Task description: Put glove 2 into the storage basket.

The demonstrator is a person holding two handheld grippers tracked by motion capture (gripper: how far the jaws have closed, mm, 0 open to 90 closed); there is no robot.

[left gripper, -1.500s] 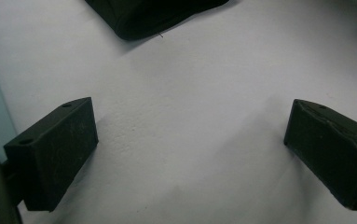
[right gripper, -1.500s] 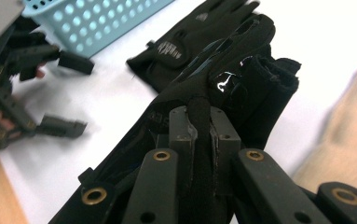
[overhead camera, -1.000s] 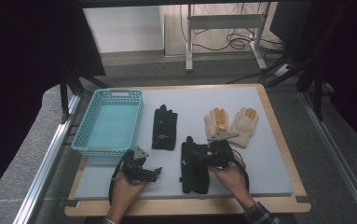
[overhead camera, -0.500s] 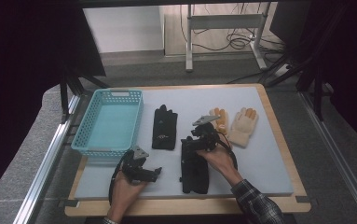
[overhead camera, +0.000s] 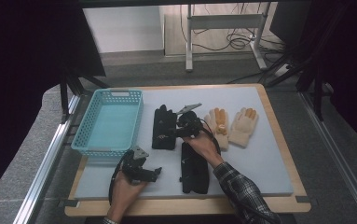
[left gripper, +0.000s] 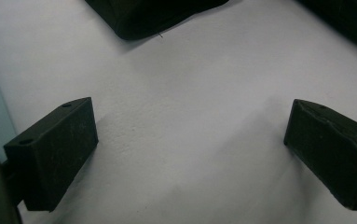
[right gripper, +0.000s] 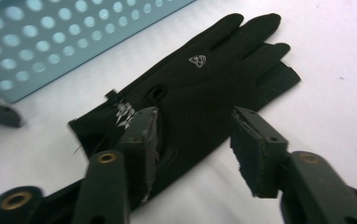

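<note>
Two black gloves lie flat on the grey mat: one (overhead camera: 162,122) beside the basket, the other (overhead camera: 195,172) nearer the front edge. My right gripper (overhead camera: 172,132) hovers low over the far black glove (right gripper: 213,70). In the right gripper view its jaws (right gripper: 195,119) stand half apart, straddling the glove's cuff end. They have just been closing, and the pads do not pinch the fabric. My left gripper (overhead camera: 156,173) rests near the front left, open (left gripper: 190,135) over bare mat, a glove edge (left gripper: 157,14) ahead of it.
A light blue perforated basket (overhead camera: 108,121) stands at the left of the board, its wall (right gripper: 50,42) close behind the far black glove. Two tan gloves (overhead camera: 218,126) (overhead camera: 243,126) lie palm up to the right. The wooden board rim (overhead camera: 278,126) frames the mat.
My right gripper has travelled left from the near black glove and tan gloves to the black glove by the basket. The left gripper has stayed put.
</note>
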